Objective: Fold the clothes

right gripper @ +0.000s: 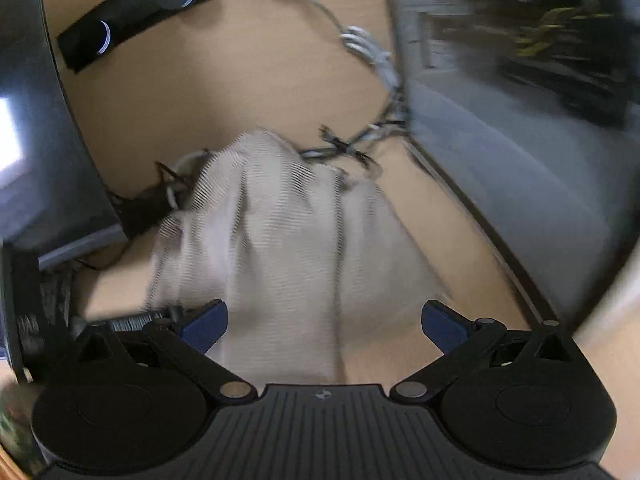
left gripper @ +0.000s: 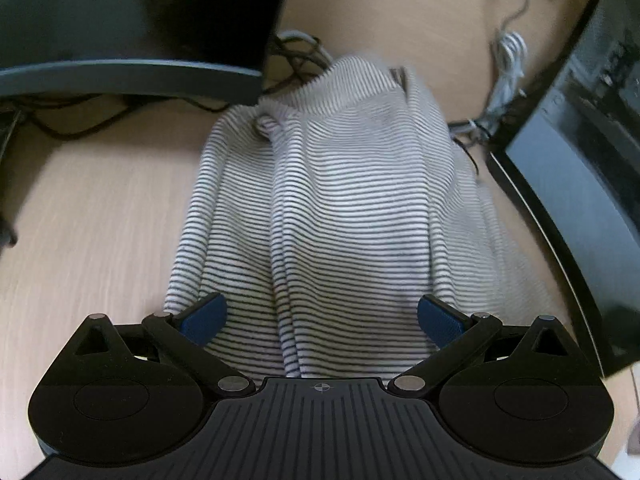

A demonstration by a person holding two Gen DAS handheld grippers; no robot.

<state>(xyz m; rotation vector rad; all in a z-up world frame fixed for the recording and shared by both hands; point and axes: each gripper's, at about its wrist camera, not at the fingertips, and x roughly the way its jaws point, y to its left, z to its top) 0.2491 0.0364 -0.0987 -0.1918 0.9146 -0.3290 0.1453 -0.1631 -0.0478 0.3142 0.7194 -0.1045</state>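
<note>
**Striped garment on desk, both grippers spread wide – between grasps**

Wooden desk (left gripper: 100, 208): garment lies mid-surface, monitors (left gripper: 132, 20) crowding it at 10–11 o'clock and a second dark screen (left gripper: 568, 184) along 2–4 o'clock in the left wrist view

Striped garment (left gripper: 328, 208): bunched lengthwise into long ridges, not flat; far end humped up toward 12 o'clock against a cable tangle (left gripper: 300, 56). Right wrist view shows the same cloth (right gripper: 280, 240), blurred, running from 6 toward 11 o'clock

Left gripper (left gripper: 322, 320): jaws wide apart, blue pads (left gripper: 204, 318) either side of the near hem, cloth between them but not pinched

Right gripper (right gripper: 324, 324): jaws likewise wide apart, nothing clamped; near edge of cloth sits toward its left pad (right gripper: 206, 326)

Judgement: step in hand is the set-up for a fold, no clean fold visible yet. Next move calls for each gripper to close on a near corner or hem, then spread the ridges flat, keeping the far end clear of the cables
</note>
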